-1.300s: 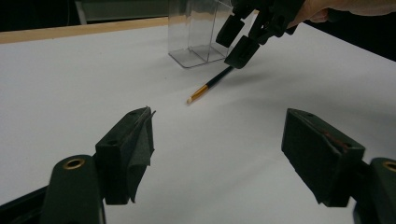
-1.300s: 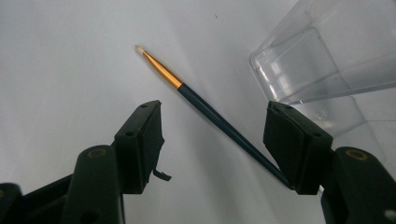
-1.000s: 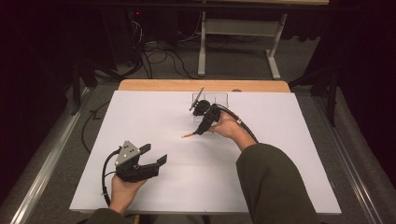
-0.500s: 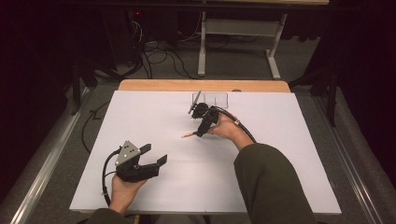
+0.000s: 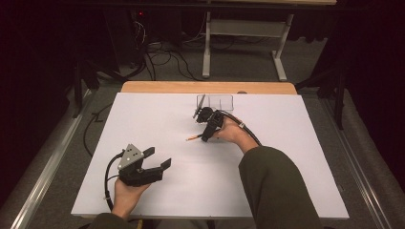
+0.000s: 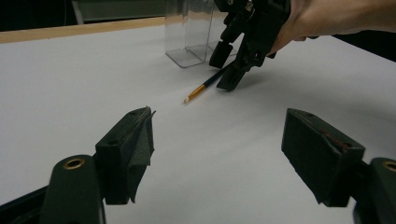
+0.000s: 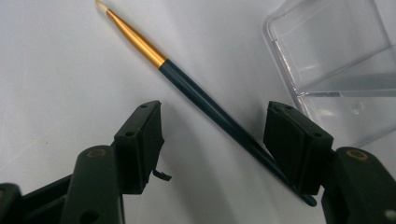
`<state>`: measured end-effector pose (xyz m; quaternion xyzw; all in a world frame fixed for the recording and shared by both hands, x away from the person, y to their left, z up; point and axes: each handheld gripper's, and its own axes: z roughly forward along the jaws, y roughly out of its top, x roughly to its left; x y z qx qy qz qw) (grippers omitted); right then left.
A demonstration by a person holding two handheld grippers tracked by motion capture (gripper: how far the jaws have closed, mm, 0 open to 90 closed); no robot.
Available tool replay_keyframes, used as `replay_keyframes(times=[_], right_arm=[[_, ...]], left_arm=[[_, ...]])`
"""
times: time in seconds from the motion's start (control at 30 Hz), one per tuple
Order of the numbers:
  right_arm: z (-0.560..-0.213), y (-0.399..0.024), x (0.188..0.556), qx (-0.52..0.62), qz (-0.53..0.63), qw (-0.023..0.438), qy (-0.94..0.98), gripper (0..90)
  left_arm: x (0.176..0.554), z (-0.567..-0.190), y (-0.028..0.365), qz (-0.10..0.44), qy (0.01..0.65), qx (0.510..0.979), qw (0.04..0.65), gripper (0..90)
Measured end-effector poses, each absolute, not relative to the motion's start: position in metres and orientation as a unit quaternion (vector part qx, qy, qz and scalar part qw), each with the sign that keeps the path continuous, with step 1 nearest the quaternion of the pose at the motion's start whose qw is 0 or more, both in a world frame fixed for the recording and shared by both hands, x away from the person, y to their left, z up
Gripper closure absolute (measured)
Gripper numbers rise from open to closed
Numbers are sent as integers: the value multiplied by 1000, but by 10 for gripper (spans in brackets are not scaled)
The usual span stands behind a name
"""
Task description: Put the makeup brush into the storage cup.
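Observation:
A paintbrush [image 7: 187,86] with a dark blue handle, gold ferrule and white tip lies flat on the white table [image 5: 157,119]. My right gripper [image 7: 215,135] points down over its handle end, open, with one jaw on each side. The handle runs slantwise between the pads and passes close under the right one. In the high view the right gripper [image 5: 203,128] is at mid-table, with the brush [image 5: 192,138] poking out to its left. My left gripper [image 5: 157,157] is held open and empty near the front left. Its own view faces the brush [image 6: 205,86] and the right gripper [image 6: 226,67].
A clear plastic box [image 5: 220,101] stands just behind the right gripper, near the table's far edge, and in the right gripper view the box [image 7: 336,60] is close to the right jaw. A wooden strip [image 5: 205,87] borders the far side. Cables and a metal stand are on the floor beyond.
The right gripper has shifted only slightly over the brush, its jaws as wide as before. The left gripper and the brush have stayed where they were.

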<state>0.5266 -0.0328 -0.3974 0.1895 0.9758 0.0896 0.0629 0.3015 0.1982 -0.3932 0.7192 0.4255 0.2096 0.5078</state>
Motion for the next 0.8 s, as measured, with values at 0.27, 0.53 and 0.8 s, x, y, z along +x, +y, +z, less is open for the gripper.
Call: replay_keyframes(times=[0.27, 0.53, 0.8], right_arm=[[-399, -35, 528, 197, 97, 51, 974, 417], [-399, -35, 527, 201, 96, 49, 974, 447], [-398, -34, 524, 193, 95, 54, 975, 498]], left_arm=[[301, -393, 197, 210, 425, 720, 507, 255], [301, -393, 197, 208, 421, 721, 510, 251], [301, -393, 197, 208, 421, 721, 509, 252]])
